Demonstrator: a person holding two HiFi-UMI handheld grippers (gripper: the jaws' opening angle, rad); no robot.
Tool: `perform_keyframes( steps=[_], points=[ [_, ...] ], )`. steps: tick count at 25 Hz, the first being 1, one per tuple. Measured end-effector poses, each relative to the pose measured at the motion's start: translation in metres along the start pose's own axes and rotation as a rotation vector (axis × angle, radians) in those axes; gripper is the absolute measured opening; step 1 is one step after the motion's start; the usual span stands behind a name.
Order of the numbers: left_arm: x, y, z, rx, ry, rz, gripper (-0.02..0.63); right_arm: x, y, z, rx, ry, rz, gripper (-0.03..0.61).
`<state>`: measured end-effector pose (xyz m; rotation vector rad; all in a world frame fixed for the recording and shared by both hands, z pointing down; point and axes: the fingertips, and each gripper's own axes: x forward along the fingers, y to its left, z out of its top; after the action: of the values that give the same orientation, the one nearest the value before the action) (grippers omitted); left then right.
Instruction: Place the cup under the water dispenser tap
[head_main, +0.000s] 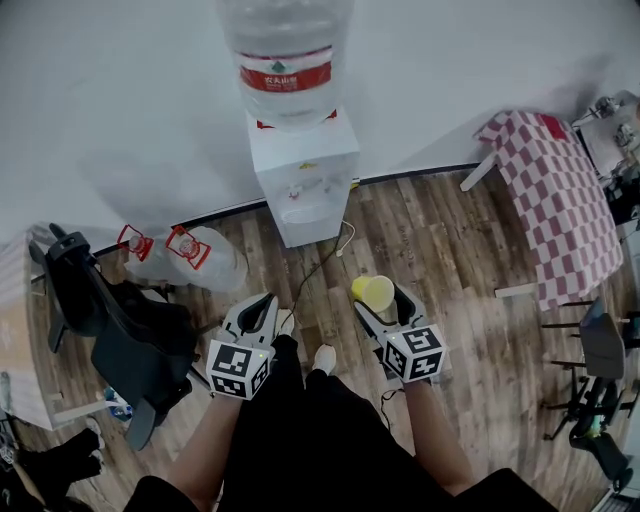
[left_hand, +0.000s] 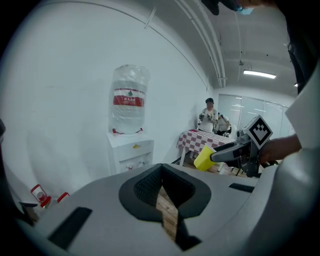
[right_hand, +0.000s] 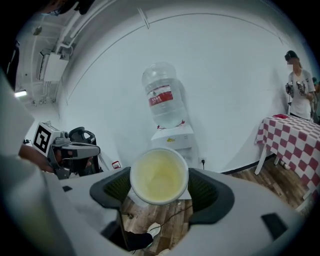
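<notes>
The wooden floor (head_main: 450, 250) fills the middle and right of the head view, meeting a white wall along the top. The water dispenser (head_main: 303, 190) stands against that wall at the upper centre, with a big clear bottle (head_main: 286, 60) upside down on top of it. At the right edge is a table (head_main: 560, 205) under a red-and-white checked cloth. A black chair (head_main: 110, 320) sits at the lower left, and just above it a spare bottle (head_main: 185, 258) lies on its side on the floor.

Your left gripper (head_main: 262, 312) is at the lower centre, left of your legs. Its jaws are drawn in to a thin slit with nothing between them, and only floorboards show through the gap.

Your right gripper (head_main: 385, 300) is level with it, just right of centre, and it points up the frame toward the dispenser. Its jaws are clamped on the sides of the yellow cup (head_main: 374, 292). The cup's open mouth faces back at that gripper's camera, and it looks empty inside. The cup is well apart from the dispenser, below it in the frame and a little to the right, in the air above the floor.
</notes>
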<state>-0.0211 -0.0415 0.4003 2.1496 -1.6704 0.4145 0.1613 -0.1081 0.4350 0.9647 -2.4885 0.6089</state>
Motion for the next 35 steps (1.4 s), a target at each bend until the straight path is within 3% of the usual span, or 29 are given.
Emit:
perform_keyframes(
  steps=[14, 24, 35],
  points=[
    [0.091, 0.066, 0.001, -0.043, 0.031, -0.047, 0.014, 0.128, -0.034, 0.013, -0.022, 0.093, -0.030, 0.360],
    [0.168, 0.114, -0.039, -0.080, 0.090, -0.047, 0.014, 0.231, -0.074, -0.014, -0.010, 0.147, -0.054, 0.360],
    [0.231, 0.149, -0.083, -0.101, 0.088, -0.040, 0.014, 0.323, -0.117, -0.055, -0.054, 0.204, -0.085, 0.360]
  ],
)
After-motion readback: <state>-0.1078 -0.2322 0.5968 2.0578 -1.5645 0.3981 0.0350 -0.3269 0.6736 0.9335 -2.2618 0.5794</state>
